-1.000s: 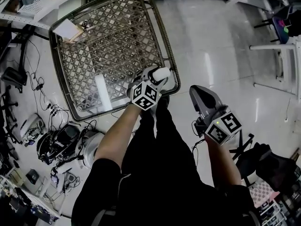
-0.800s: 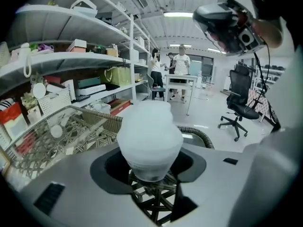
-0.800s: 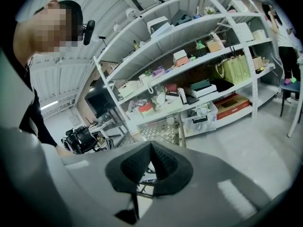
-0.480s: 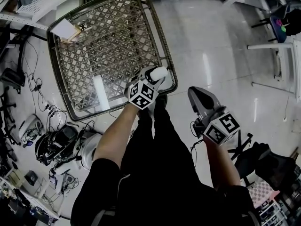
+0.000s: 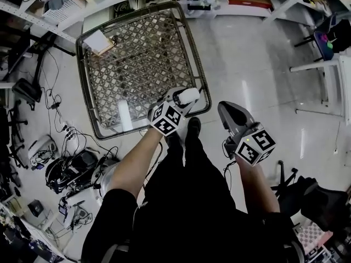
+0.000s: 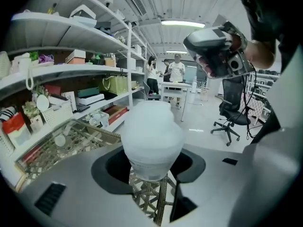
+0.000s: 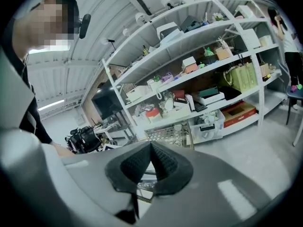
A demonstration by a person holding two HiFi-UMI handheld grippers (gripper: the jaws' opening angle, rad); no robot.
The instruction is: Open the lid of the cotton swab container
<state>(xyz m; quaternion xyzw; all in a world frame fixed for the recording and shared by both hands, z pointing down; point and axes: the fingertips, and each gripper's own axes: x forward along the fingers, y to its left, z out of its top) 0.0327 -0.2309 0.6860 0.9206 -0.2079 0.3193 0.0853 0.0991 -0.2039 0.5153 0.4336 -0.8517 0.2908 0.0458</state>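
Observation:
The cotton swab container [image 5: 190, 96], a small white frosted tub with a rounded lid [image 6: 150, 126], sits between the jaws of my left gripper [image 5: 182, 99]. Those jaws have just been closing and now press on its sides, holding it in the air over the near right corner of the wicker glass-topped table [image 5: 140, 64]. In the left gripper view the tub fills the gap between the pads [image 6: 118, 169]. My right gripper [image 5: 229, 112] hangs to the right, over the floor and off the table. It is shut with nothing in it, and its black pads [image 7: 165, 167] meet.
A small white pad [image 5: 99, 41] lies at the table's far left corner. White shelves [image 7: 203, 74] full of boxes stand behind the table. Cables and gear [image 5: 66, 163] cover the floor at left. An office chair [image 6: 232, 119] and standing people [image 6: 171, 72] are farther off.
My left gripper has risen with the container between its jaws. The right gripper has lifted a little too. The head view has shifted, so the table sits further right in it.

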